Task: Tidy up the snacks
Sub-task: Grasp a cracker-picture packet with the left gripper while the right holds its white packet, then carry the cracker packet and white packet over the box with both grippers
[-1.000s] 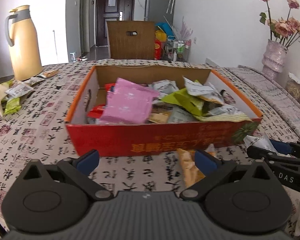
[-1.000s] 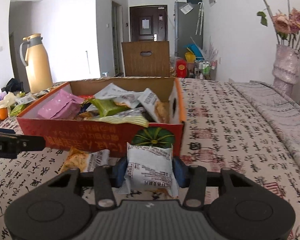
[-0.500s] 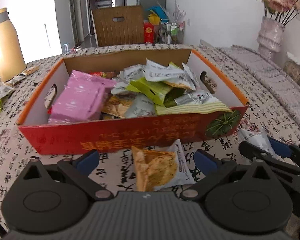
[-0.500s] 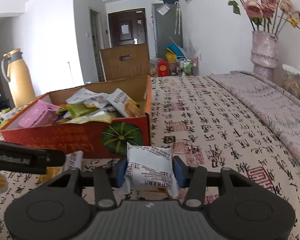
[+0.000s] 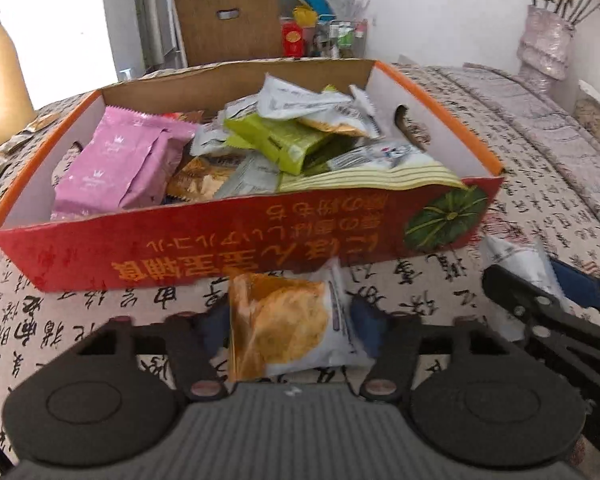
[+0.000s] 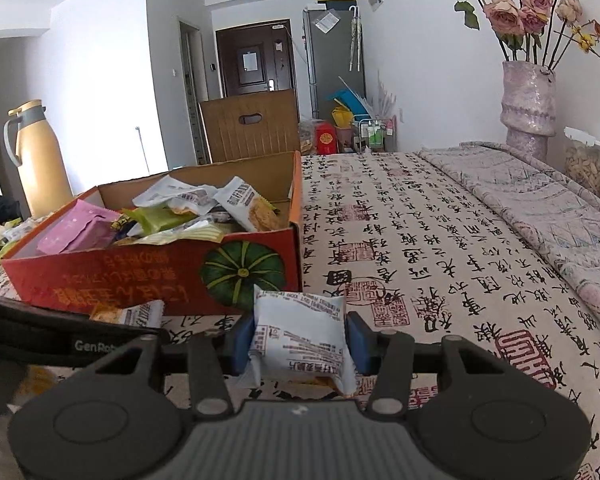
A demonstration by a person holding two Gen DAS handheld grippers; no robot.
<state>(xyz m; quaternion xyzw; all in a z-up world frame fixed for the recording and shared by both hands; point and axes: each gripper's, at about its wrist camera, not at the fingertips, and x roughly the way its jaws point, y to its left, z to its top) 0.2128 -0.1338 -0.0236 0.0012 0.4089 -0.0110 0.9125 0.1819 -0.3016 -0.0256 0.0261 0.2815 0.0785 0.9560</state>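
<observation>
A red and orange cardboard box (image 5: 228, 244) holds several snack packets, among them a pink one (image 5: 116, 168) and a green one (image 5: 276, 142). The box also shows in the right wrist view (image 6: 148, 276). My left gripper (image 5: 288, 326) is shut on an orange and white snack packet (image 5: 284, 324) just in front of the box. My right gripper (image 6: 298, 340) is shut on a white snack packet (image 6: 300, 336), held to the right of the box's front corner. The right gripper shows in the left wrist view (image 5: 548, 300) at the right.
The table has a cloth with black calligraphy (image 6: 440, 248). A yellow thermos jug (image 6: 40, 164) stands at the back left. A vase of dried roses (image 6: 528, 112) stands at the back right. A wooden chair back (image 6: 252, 124) is behind the box.
My left gripper has closed on the orange and white packet, which lay between its open fingers before. The right gripper kept its white packet and shifted slightly right of the box.
</observation>
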